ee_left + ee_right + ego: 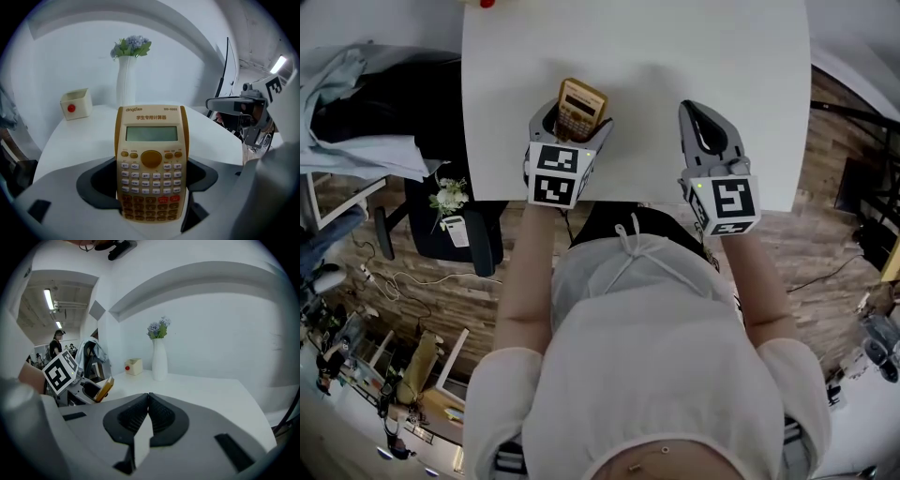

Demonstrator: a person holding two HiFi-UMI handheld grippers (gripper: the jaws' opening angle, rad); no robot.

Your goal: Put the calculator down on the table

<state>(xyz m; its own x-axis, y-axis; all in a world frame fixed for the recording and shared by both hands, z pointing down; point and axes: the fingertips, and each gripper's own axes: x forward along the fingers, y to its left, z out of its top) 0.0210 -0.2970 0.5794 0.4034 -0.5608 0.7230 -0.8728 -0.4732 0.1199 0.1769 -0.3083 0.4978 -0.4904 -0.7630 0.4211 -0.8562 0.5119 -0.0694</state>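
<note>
My left tongs (571, 111) clamp the calculator (151, 159) by its lower keys. It stands upright with the screen facing me, and I judge that grip leaves the top end free to tip down flat. My right tongs (149, 409) are pressed together on nothing, held off to the side out of the way. The calculator hangs over the near part of the desk (675, 66), not yet laid down. Farther back stand a small box (75, 104) and a vase (125, 84), well clear.
</note>
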